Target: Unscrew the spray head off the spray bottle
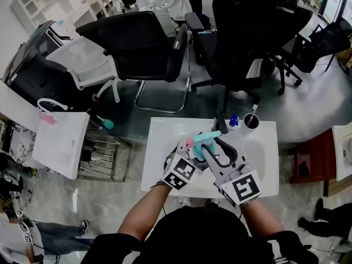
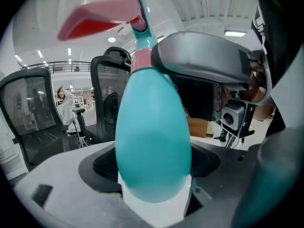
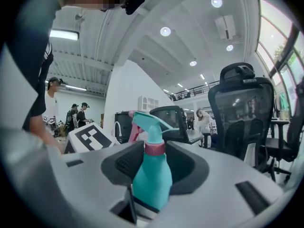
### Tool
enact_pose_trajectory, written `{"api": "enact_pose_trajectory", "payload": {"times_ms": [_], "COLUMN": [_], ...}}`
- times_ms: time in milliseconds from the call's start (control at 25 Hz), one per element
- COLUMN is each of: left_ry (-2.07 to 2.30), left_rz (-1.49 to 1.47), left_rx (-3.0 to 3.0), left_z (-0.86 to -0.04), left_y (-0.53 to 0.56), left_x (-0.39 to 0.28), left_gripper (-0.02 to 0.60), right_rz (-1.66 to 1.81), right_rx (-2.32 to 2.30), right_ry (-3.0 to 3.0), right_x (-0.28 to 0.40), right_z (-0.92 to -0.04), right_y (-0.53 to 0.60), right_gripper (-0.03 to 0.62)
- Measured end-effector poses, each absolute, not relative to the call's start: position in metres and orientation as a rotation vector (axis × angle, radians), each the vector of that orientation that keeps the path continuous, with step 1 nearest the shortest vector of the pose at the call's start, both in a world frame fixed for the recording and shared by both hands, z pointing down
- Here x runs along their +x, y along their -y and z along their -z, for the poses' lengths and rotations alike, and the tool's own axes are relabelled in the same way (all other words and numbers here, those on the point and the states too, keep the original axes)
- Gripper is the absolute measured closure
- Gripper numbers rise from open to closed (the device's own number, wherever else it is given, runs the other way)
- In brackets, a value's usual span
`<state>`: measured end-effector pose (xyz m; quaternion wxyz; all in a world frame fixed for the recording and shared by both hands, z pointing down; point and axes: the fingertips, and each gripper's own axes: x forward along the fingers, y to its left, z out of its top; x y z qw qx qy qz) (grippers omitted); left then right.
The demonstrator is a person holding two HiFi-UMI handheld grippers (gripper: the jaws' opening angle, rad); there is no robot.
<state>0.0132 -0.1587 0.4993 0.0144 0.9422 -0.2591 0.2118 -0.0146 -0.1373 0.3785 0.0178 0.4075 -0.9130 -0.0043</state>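
Note:
A teal spray bottle (image 1: 204,149) with a pink collar and pink trigger is held up over the white table (image 1: 165,133). My left gripper (image 1: 192,148) is shut on the bottle's teal body (image 2: 152,141), which fills the gap between its jaws. My right gripper (image 1: 213,143) comes in from the right at the neck. Its dark pads (image 3: 127,161) stand on either side of the pink collar (image 3: 154,148) without clearly pressing it. The teal spray head (image 3: 147,122) and pink trigger (image 2: 102,15) stick up above the collar. One right jaw (image 2: 204,61) shows beside the collar (image 2: 141,61).
A cup (image 1: 251,121) and a small blue-capped bottle (image 1: 234,121) stand at the table's far edge. Two black office chairs (image 1: 137,43) (image 1: 242,32) are beyond it. A white side table (image 1: 60,142) is to the left, a reddish stool (image 1: 311,161) to the right.

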Motion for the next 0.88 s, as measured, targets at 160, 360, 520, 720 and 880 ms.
{"api": "enact_pose_trajectory", "payload": {"times_ms": [160, 360, 520, 720, 880], "left_ry": [0.788, 0.772, 0.672, 0.464, 0.249], "left_rz": [-0.654, -0.679, -0.655, -0.641, -0.603], "left_rx": [2.934, 2.932, 2.973, 3.072, 3.123], "left_z": [-0.503, -0.506, -0.497, -0.488, -0.48], "left_y": [0.155, 0.153, 0.149, 0.137, 0.122], "left_x": [0.016, 0.015, 0.021, 0.025, 0.031], "left_gripper": [0.173, 0.173, 0.173, 0.173, 0.173], "right_rz": [0.066, 0.056, -0.017, -0.049, -0.002], "right_rx": [1.239, 1.198, 1.135, 0.875, 0.6], "right_ry": [2.818, 2.821, 2.867, 2.997, 3.085], "right_x": [-0.016, -0.016, -0.016, -0.017, -0.015], "right_z": [-0.38, -0.381, -0.375, -0.366, -0.361], "right_y": [0.136, 0.134, 0.132, 0.122, 0.113], "right_gripper": [0.448, 0.457, 0.459, 0.461, 0.461]}}
